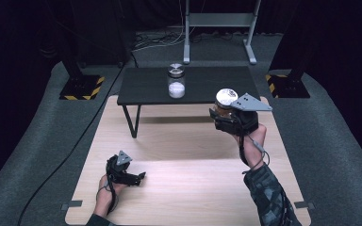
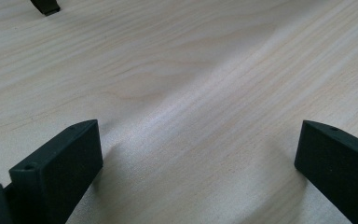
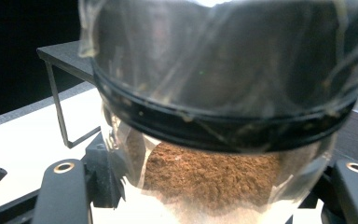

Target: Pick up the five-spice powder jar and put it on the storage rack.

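My right gripper (image 1: 220, 116) is shut on a glass jar of brown powder (image 1: 225, 104) with a silver lid, held in the air just in front of the black shelf's right end. In the right gripper view the brown powder jar (image 3: 214, 140) sits between the two black jaws, its dark lid band above the powder. A second jar with white powder (image 1: 176, 81) stands upright on the black shelf (image 1: 146, 87). My left gripper (image 1: 139, 177) rests low over the wooden table at the front left. Its jaws stand wide apart, and its left fingertip (image 2: 65, 163) hovers over bare wood.
The light wooden table (image 1: 188, 183) sits on grey carpet. The low black shelf on thin metal legs (image 1: 133, 121) spans the table's far edge. A cable (image 1: 70, 150) runs across the floor at left. A grey metal stand (image 1: 217, 21) is behind the shelf.
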Action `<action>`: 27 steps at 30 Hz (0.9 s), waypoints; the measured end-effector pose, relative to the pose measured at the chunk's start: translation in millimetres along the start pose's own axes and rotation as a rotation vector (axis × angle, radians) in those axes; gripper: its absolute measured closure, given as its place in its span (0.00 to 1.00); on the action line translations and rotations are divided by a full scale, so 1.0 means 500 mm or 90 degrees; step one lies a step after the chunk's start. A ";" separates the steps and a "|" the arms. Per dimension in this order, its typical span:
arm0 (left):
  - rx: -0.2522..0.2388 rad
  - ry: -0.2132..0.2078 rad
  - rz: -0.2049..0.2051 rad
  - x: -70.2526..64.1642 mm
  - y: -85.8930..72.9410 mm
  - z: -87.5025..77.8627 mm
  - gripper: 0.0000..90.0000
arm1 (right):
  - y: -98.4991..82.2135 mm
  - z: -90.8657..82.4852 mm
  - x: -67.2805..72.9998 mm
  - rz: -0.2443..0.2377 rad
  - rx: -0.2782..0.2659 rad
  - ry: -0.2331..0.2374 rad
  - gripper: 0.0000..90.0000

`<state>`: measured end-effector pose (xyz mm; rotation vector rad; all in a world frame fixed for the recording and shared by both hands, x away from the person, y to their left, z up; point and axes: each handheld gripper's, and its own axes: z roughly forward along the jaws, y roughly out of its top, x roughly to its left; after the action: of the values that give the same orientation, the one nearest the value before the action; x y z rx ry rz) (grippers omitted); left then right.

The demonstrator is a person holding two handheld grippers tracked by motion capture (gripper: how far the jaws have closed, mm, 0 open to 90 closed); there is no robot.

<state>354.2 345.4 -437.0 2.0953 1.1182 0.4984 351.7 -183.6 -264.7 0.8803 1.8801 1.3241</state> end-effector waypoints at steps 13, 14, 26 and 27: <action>0.000 0.000 0.000 0.000 0.000 0.000 0.00 | 0.007 0.043 -0.022 0.003 -0.004 0.016 0.32; 0.000 0.000 0.000 0.000 0.000 0.000 0.00 | 0.007 0.046 -0.025 0.004 -0.005 0.018 0.32; 0.000 -0.002 0.003 0.001 0.001 0.001 0.00 | 0.013 0.082 -0.042 0.002 -0.019 0.033 0.32; 0.000 -0.004 0.004 0.002 0.001 0.001 0.00 | 0.015 0.090 -0.044 -0.001 -0.021 0.033 0.32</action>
<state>355.0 345.9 -437.0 2.0999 1.1084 0.4953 401.9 -177.1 -266.1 0.8344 1.8919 1.3859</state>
